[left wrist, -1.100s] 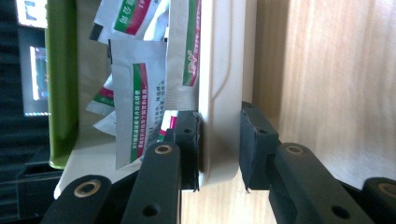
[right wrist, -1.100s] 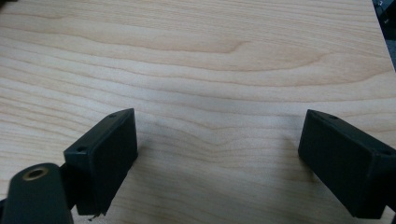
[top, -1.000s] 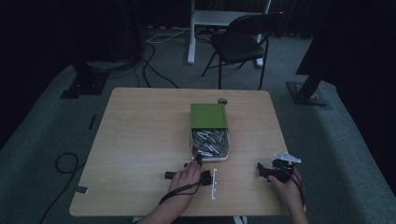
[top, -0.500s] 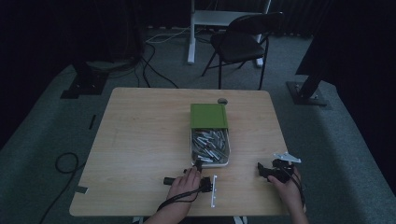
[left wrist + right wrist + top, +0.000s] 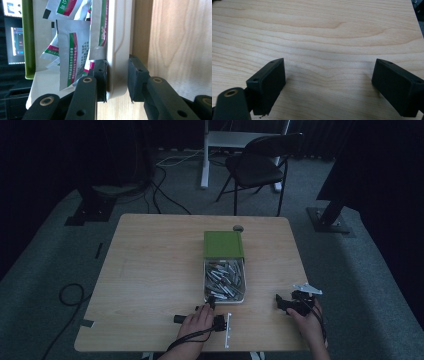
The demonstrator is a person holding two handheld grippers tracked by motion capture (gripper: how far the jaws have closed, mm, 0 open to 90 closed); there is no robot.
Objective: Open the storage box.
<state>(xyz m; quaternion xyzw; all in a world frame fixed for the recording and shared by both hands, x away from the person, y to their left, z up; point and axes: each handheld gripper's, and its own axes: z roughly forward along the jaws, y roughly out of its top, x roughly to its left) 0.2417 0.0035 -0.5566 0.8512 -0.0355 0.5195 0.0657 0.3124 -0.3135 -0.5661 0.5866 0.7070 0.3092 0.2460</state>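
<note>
A white box [image 5: 205,281] with a green lid [image 5: 223,244] folded back sits right of the table's middle, full of several silver sachets [image 5: 225,277]. My left gripper [image 5: 212,303] is at the box's near left corner. In the left gripper view its jaws straddle the box wall [image 5: 118,50], one jaw inside against the sachets [image 5: 72,57] and one outside, both pressed on the wall. My right gripper [image 5: 280,303] rests low over bare wood near the table's right front edge. Its fingers [image 5: 268,85] stand wide apart with nothing between them.
A thin white strip [image 5: 228,330] lies by the left hand near the front edge. A small round grey object [image 5: 238,228] sits behind the lid at the table's back edge. A folding chair [image 5: 260,165] and floor cables [image 5: 70,292] lie beyond the table.
My left hand has slid forward and to the right, bringing its gripper onto the box's near corner. The right hand has stayed put.
</note>
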